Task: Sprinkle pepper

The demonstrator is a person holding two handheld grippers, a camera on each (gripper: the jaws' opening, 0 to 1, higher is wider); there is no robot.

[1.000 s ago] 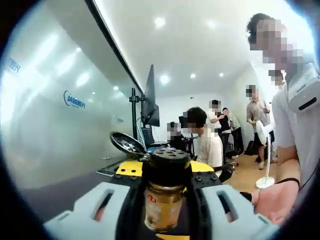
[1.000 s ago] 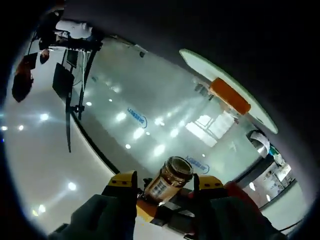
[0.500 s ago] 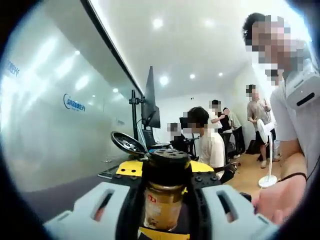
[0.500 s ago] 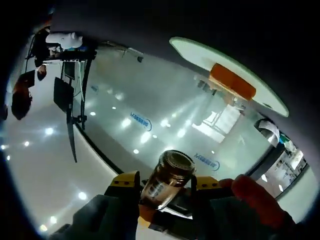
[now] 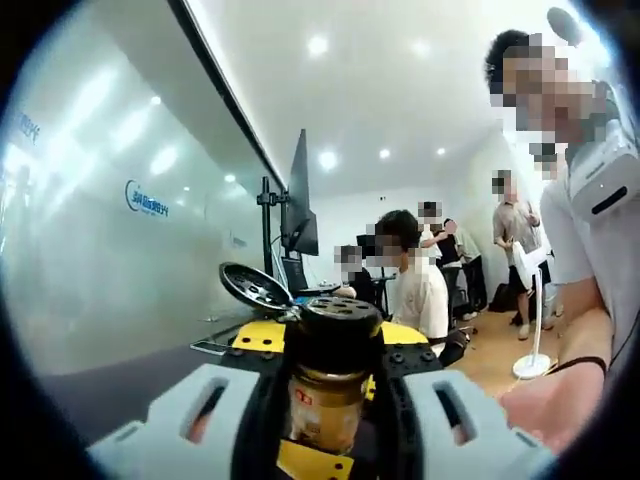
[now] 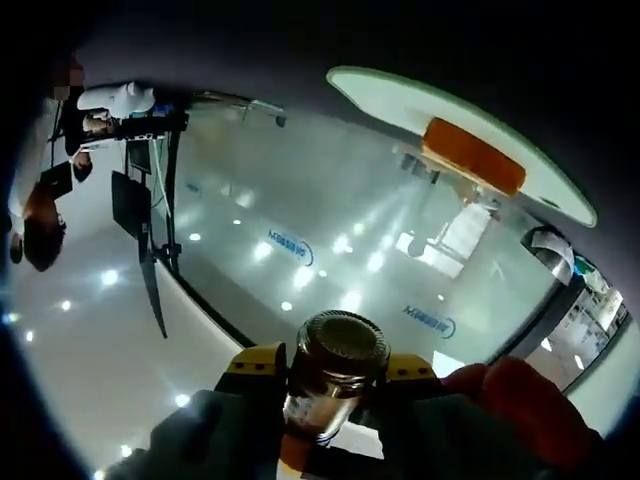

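Note:
In the left gripper view a pepper jar (image 5: 328,400) with a black perforated lid (image 5: 340,318) stands upright between the grey jaws of my left gripper (image 5: 330,425), which is shut on it. In the right gripper view, which is rolled upside down, a glass jar (image 6: 335,375) points its round end away from the camera. It sits between the dark jaws and yellow pads (image 6: 256,361) of my right gripper (image 6: 333,405), shut on it. A white plate (image 6: 390,95) with an orange piece of food (image 6: 472,155) lies on the dark table at that view's top.
A glass wall with blue logos (image 5: 150,205) runs along the left. By it are a monitor on a stand (image 5: 302,200) and a black round dish (image 5: 256,287). A person (image 5: 590,230) stands close at the right, with others (image 5: 415,290) and a fan (image 5: 530,300) beyond. A reddish hand (image 6: 525,400) is beside the right jaws.
The right gripper view has turned: its jar has swung from a rightward tilt to pointing almost straight ahead, and the plate sits farther right. The left jar stays gripped and still.

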